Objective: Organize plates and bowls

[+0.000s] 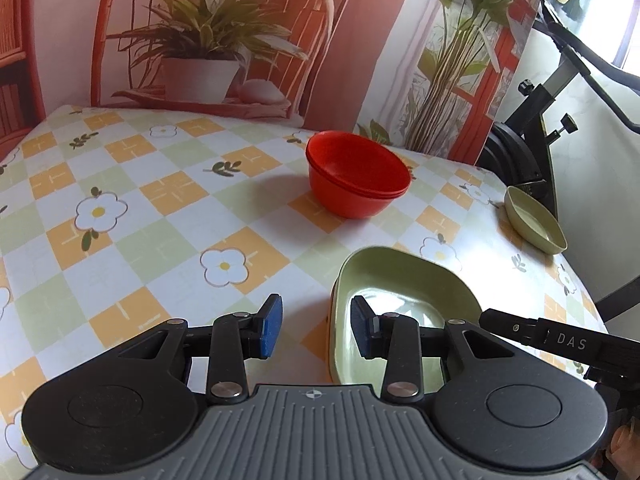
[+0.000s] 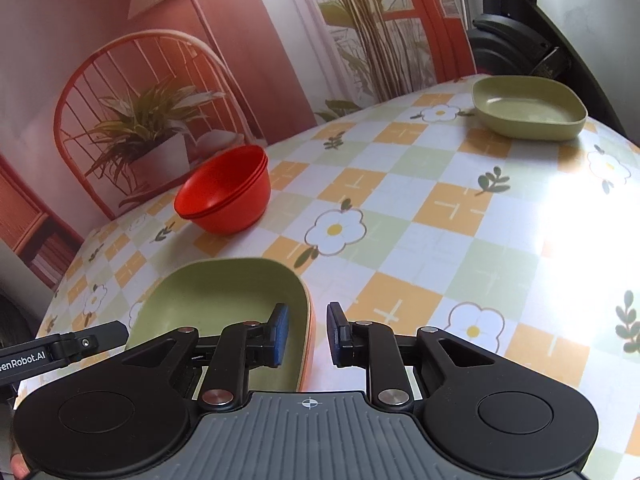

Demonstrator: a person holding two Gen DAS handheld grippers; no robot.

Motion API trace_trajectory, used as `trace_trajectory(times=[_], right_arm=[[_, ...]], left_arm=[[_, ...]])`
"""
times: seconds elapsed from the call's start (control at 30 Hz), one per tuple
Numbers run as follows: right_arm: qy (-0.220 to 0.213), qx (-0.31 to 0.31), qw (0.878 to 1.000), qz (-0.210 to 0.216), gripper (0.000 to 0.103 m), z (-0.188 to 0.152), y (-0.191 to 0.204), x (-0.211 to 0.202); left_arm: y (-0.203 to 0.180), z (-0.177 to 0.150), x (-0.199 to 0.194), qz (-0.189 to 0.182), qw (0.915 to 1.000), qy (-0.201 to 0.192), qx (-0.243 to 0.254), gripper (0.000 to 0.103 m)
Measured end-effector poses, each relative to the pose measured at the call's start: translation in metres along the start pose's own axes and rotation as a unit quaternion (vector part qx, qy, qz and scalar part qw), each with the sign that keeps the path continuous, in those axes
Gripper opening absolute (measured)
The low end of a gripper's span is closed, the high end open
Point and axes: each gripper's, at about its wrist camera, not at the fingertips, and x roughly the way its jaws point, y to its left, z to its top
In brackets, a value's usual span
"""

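A pale green square plate [image 1: 400,276] [image 2: 224,292] lies near me on the flowered tablecloth, with an orange plate edge [image 2: 311,344] showing under it. My left gripper [image 1: 316,326] is open, its fingers on either side of the plate's left rim. Over the right rim, my right gripper [image 2: 308,332] is open in the same way. Nested red bowls [image 1: 356,178] [image 2: 226,190] stand farther back. A second green plate [image 1: 536,220] [image 2: 528,106] sits alone near the table's far right corner.
A printed backdrop [image 1: 224,40] of a chair and plants closes off the back of the table. A black exercise bike [image 1: 532,128] [image 2: 512,32] stands past the right corner. The table edge [image 1: 576,280] drops off beside the lone green plate.
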Motion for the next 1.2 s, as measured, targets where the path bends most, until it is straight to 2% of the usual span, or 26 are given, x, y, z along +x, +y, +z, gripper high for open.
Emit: trace_trajectory(times=[0.1, 0.23, 0.5, 0.77, 1.07, 1.2], right_arm=[[-0.026, -0.008, 1.0, -0.005, 0.02, 0.015, -0.005, -0.008], [-0.057, -0.034, 0.997, -0.033, 0.02, 0.034, -0.022, -0.019], [-0.097, -0.03, 0.992, -0.078, 0.02, 0.066, -0.079, -0.039], [-0.144, -0.038, 0.981, -0.123, 0.02, 0.102, -0.132, -0.051], [-0.153, -0.019, 0.976, -0.155, 0.02, 0.118, -0.185, -0.038], [-0.146, -0.018, 0.976, -0.161, 0.02, 0.12, -0.203, -0.024]], left_arm=[[-0.008, 0.015, -0.007, -0.006, 0.9998, -0.018, 0.007, 0.04], [-0.028, 0.032, -0.009, -0.017, 0.9988, -0.037, 0.028, 0.04], [-0.075, 0.049, 0.009, -0.043, 0.9966, -0.038, 0.058, 0.04], [-0.125, 0.066, 0.036, -0.067, 0.9921, -0.045, 0.096, 0.04], [-0.185, 0.079, 0.078, -0.09, 0.9858, -0.045, 0.134, 0.04], [-0.208, 0.086, 0.106, -0.102, 0.9844, -0.029, 0.141, 0.04]])
